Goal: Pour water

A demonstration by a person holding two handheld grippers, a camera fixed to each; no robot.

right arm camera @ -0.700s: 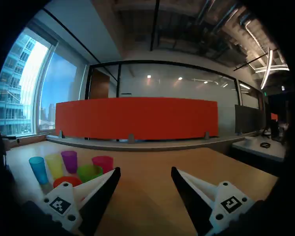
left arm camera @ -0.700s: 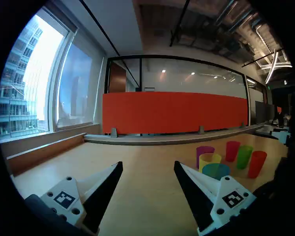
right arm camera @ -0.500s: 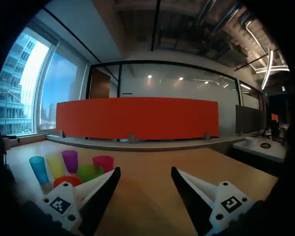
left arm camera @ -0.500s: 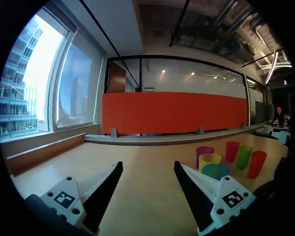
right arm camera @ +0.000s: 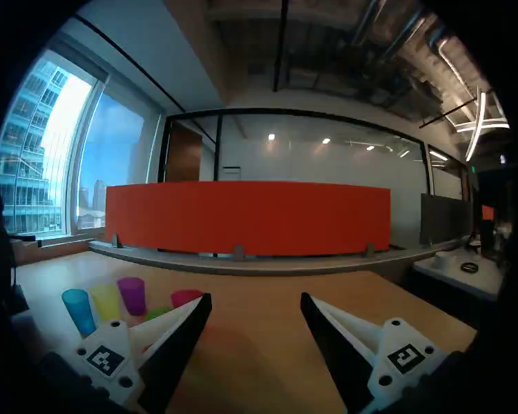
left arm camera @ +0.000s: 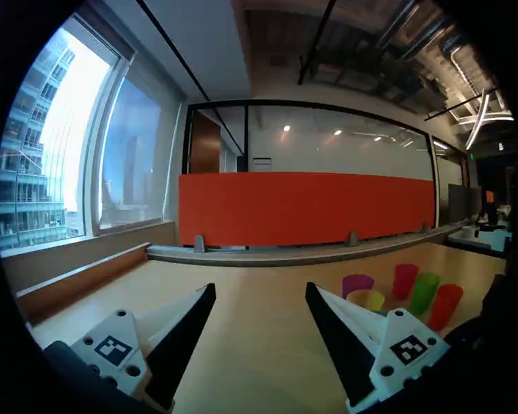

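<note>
A cluster of coloured plastic cups stands on the wooden table [left arm camera: 259, 345]. In the left gripper view it is at the right: purple cup [left arm camera: 358, 283], yellow cup [left arm camera: 371, 300], pink cup [left arm camera: 405, 279], green cup [left arm camera: 425, 292], orange cup [left arm camera: 445, 306]. My left gripper [left arm camera: 259, 297] is open and holds nothing, and its right finger partly covers the cups. In the right gripper view the cups are at the left: blue cup [right arm camera: 78, 310], yellow cup [right arm camera: 107, 301], purple cup [right arm camera: 132, 295], pink cup [right arm camera: 185, 297], and a sliver of green cup [right arm camera: 157, 313]. My right gripper [right arm camera: 255, 303] is open and holds nothing.
An orange partition [left arm camera: 300, 207] runs along the table's far edge. Large windows [left arm camera: 52, 159] and a wooden ledge [left arm camera: 79, 269] line the left side. A neighbouring desk [right arm camera: 459, 269] with small items lies to the right.
Both cameras have tipped slightly upward, so the cups sit lower in each view. The blue cup has slid behind the left gripper's finger, and the orange cup behind the right gripper's finger.
</note>
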